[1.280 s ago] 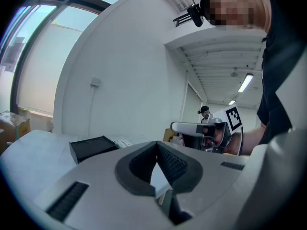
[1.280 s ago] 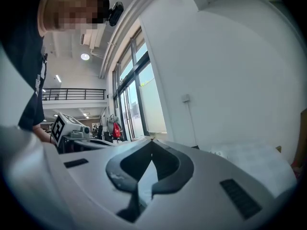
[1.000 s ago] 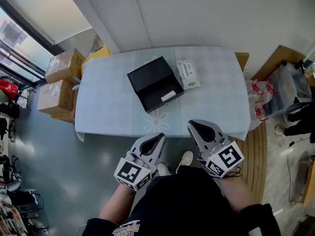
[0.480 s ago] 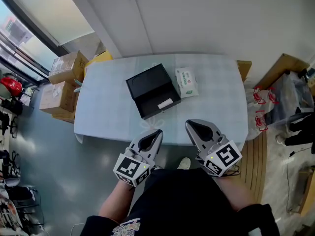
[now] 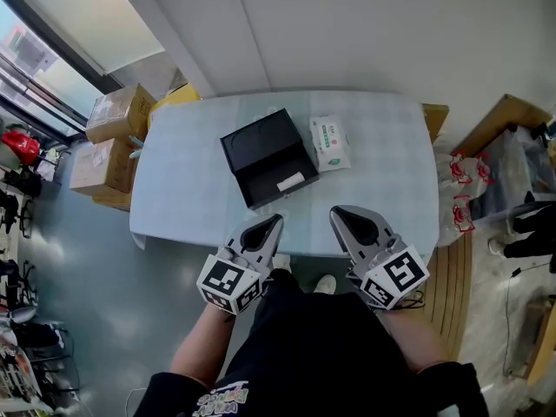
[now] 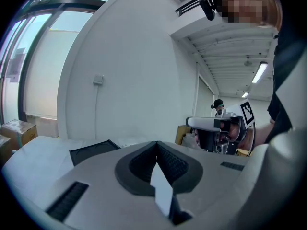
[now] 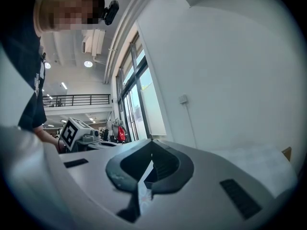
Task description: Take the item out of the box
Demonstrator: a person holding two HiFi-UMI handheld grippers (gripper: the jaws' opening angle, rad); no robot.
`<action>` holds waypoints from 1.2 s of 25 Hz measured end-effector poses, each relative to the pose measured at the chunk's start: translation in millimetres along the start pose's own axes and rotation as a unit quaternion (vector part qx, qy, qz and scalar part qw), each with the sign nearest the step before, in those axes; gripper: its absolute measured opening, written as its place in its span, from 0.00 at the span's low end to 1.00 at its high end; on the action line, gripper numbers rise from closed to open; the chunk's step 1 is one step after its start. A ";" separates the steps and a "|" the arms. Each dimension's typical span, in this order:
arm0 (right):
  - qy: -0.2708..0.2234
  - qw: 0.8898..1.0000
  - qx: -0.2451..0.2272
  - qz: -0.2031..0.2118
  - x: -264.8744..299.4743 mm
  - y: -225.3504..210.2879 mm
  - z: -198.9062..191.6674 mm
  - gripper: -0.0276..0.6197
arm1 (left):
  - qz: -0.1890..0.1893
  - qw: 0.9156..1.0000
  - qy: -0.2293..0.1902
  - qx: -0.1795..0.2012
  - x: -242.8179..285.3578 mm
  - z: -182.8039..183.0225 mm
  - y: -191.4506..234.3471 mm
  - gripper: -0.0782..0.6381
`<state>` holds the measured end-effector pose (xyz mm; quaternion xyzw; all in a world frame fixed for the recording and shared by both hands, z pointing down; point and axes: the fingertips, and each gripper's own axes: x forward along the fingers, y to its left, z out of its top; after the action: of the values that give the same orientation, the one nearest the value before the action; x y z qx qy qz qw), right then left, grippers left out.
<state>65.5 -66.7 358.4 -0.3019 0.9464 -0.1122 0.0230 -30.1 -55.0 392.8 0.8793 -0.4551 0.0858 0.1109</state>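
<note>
An open black box (image 5: 268, 159) lies in the middle of the pale blue table (image 5: 191, 189), lid folded back toward the wall. A small white item (image 5: 290, 182) rests in its near tray. My left gripper (image 5: 273, 222) hovers at the table's front edge, just short of the box, shut and empty. My right gripper (image 5: 340, 215) is level with it to the right, also shut on nothing. In the left gripper view the shut jaws (image 6: 157, 143) point over the table, with the box lid (image 6: 93, 150) ahead on the left. The right gripper view shows shut jaws (image 7: 151, 143).
A white packet with green print (image 5: 330, 143) lies right of the box. Cardboard boxes (image 5: 113, 115) stand on the floor left of the table, red-and-white bags (image 5: 460, 198) and a wooden crate (image 5: 504, 115) to the right. A white wall runs behind the table.
Both grippers have moved a little forward to the table's front edge, and the head view has shifted slightly. The jaws stayed shut; box and packet have not moved.
</note>
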 end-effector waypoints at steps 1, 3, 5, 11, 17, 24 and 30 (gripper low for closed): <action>-0.001 1.000 0.002 -0.003 0.8 -2.8 -0.1 0.06 | -0.001 1.000 0.004 0.001 3.2 -0.8 3.1 0.12; -0.002 1.000 0.006 -0.010 2.2 -8.5 0.1 0.06 | -0.002 1.000 0.011 0.003 10.0 -2.3 9.7 0.12; -0.003 1.000 0.012 -0.018 3.4 -14.9 -1.5 0.06 | -0.007 1.000 0.021 0.004 18.4 -5.4 17.5 0.12; 0.000 0.998 0.025 -0.049 13.6 -33.1 -7.7 0.06 | -0.026 0.998 0.063 0.006 47.3 -21.1 48.1 0.12; 0.005 0.996 0.038 -0.081 31.6 -52.7 -8.1 0.06 | -0.050 0.993 0.109 0.014 75.4 -37.8 76.0 0.12; 0.013 0.991 0.056 -0.122 47.2 -76.1 -15.4 0.06 | -0.076 0.983 0.167 0.013 110.3 -64.7 110.2 0.12; 0.019 0.986 0.070 -0.149 60.1 -89.0 -22.9 0.06 | -0.106 0.967 0.232 0.016 133.7 -95.1 130.8 0.14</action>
<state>64.2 -167.3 402.3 -0.4349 0.8810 -0.1863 0.0094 -65.7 -206.9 533.2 0.8805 -0.3195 0.2823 0.2074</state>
